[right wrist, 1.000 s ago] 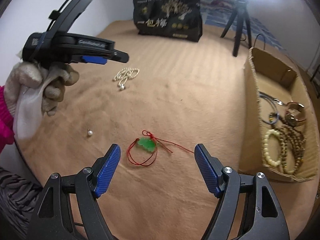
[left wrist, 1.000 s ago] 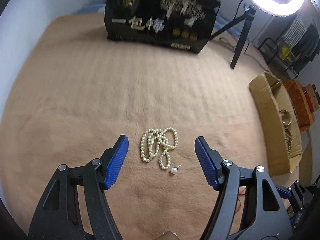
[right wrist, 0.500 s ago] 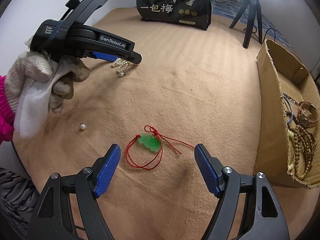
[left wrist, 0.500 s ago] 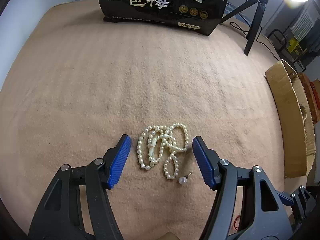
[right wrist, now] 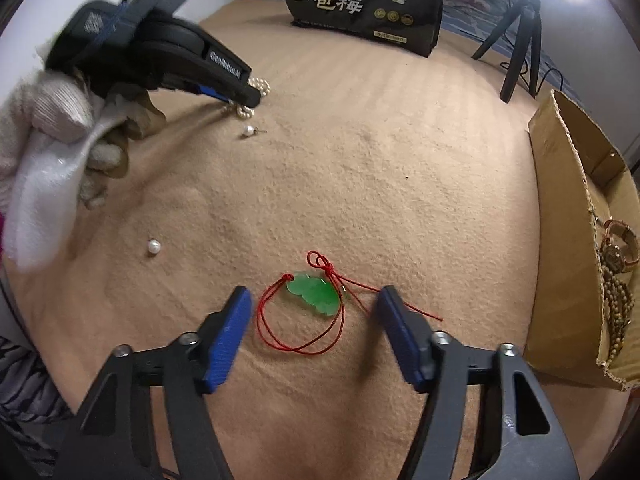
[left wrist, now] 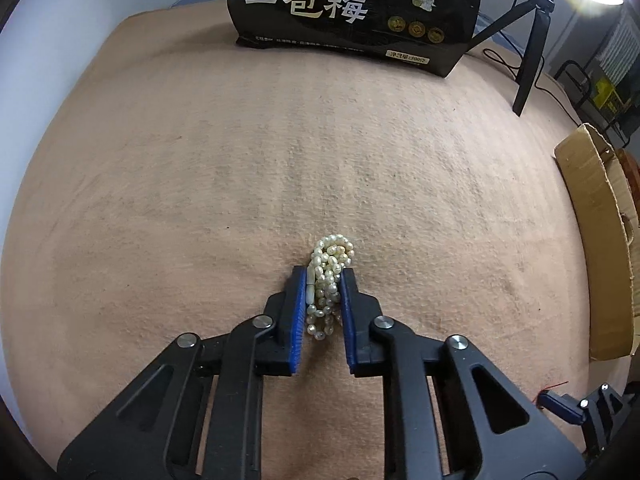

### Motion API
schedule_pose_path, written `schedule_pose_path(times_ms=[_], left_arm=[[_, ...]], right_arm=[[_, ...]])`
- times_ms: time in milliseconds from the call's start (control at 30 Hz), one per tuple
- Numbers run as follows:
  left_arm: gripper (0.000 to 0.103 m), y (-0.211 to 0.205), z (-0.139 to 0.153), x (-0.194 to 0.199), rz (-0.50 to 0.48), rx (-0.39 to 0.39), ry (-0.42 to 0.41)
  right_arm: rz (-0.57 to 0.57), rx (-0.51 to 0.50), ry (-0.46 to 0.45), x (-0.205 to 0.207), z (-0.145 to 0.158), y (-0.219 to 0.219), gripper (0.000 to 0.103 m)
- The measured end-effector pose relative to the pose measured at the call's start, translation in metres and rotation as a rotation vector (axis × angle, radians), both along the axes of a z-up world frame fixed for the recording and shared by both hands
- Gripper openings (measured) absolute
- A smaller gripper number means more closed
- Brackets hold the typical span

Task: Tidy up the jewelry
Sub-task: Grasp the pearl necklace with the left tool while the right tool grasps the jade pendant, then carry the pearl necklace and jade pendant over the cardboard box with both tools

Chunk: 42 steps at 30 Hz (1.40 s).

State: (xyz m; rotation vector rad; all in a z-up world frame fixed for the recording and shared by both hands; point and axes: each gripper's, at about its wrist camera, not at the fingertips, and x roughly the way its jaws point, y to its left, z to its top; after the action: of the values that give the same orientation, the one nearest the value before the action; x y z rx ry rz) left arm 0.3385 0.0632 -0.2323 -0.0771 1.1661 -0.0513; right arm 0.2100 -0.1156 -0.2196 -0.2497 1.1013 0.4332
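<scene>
My left gripper [left wrist: 323, 276] is shut on the pearl necklace [left wrist: 329, 276], bunched between its blue pads on the tan blanket. In the right wrist view the left gripper [right wrist: 252, 98] sits at the far left with pearls [right wrist: 260, 85] showing at its tip. A pearl stud earring [right wrist: 250, 131] lies just beside it, and a second loose pearl [right wrist: 154, 246] lies nearer left. My right gripper [right wrist: 314, 306] is open, its blue pads either side of a green jade pendant [right wrist: 314, 292] on a red cord [right wrist: 280, 332], low over the blanket.
A cardboard box [right wrist: 568, 240] at the right holds a watch [right wrist: 620, 244] and bead bracelets [right wrist: 618, 304]; its wall also shows in the left wrist view [left wrist: 596, 240]. A black snack bag [left wrist: 356, 12] stands at the back. A black tripod [left wrist: 532, 52] stands back right.
My left gripper moved down and forward and closed on the pearl necklace, bunching it. My right gripper moved closer over the jade pendant, staying open.
</scene>
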Motion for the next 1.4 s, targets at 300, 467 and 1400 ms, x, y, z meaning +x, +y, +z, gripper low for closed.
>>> schedule_pose_path(times_ms=[300,467,1400], left_arm=[[0.009,0.001,0.004,-0.001,0.007,-0.007,-0.008],[0.009,0.006,0.013,-0.007,0.017,-0.009,-0.029],[0.007,-0.009,0.141,-0.053,-0.006,-0.150,-0.297]], right_arm=[[-0.017,0.064,0.014,0.001,0.004,-0.010,0.017],[-0.007,0.076,-0.016,-0.004,0.015,-0.013,0.017],[-0.104,0.183,-0.255,-0.019,0.123,-0.083,0.017]])
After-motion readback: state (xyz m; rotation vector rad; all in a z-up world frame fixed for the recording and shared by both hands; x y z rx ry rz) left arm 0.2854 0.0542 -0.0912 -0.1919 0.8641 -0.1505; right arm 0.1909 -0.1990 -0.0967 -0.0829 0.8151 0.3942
